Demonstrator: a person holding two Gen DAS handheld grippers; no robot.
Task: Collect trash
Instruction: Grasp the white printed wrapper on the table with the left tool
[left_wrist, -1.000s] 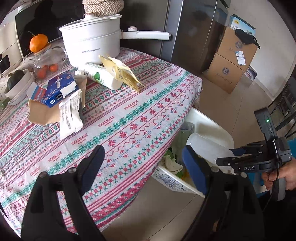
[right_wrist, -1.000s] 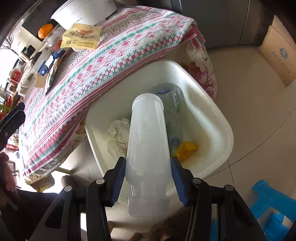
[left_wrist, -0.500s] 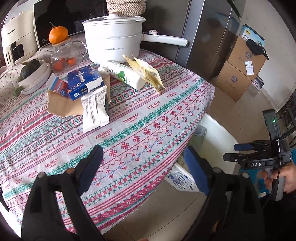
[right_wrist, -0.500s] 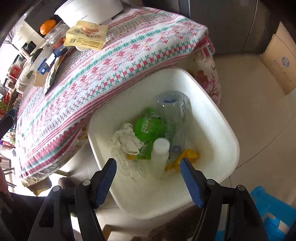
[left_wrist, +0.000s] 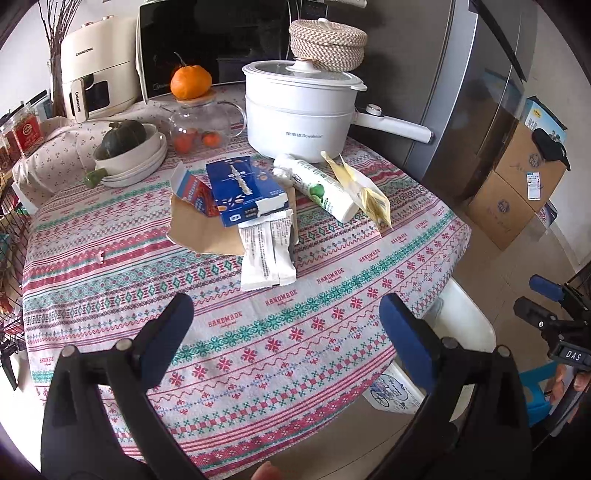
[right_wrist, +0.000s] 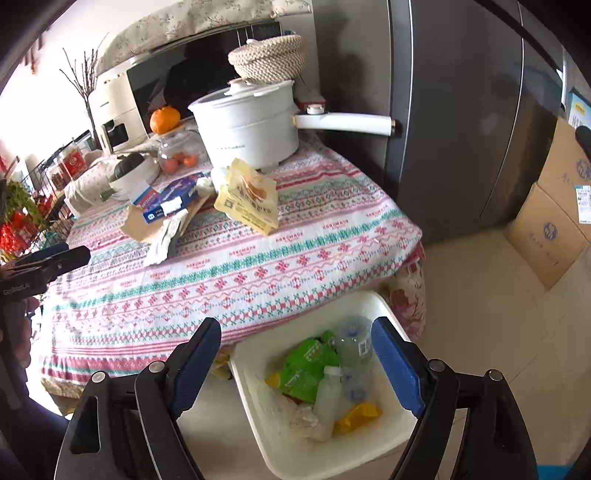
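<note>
Both sets of jaws had just been opening and stood wide with nothing between them: our left gripper (left_wrist: 284, 321) hung above the patterned tablecloth (left_wrist: 258, 332), our right gripper (right_wrist: 295, 354) above the white bin (right_wrist: 332, 465) on the floor beside the table. In the bin lay a milky bottle (right_wrist: 327, 397), a green packet (right_wrist: 306, 365) and a clear bottle (right_wrist: 354, 350). On the table we saw a blue box (left_wrist: 243, 188), a white wrapper (left_wrist: 266, 251), a tube (left_wrist: 325, 188) and a yellow packet (left_wrist: 365, 192).
</note>
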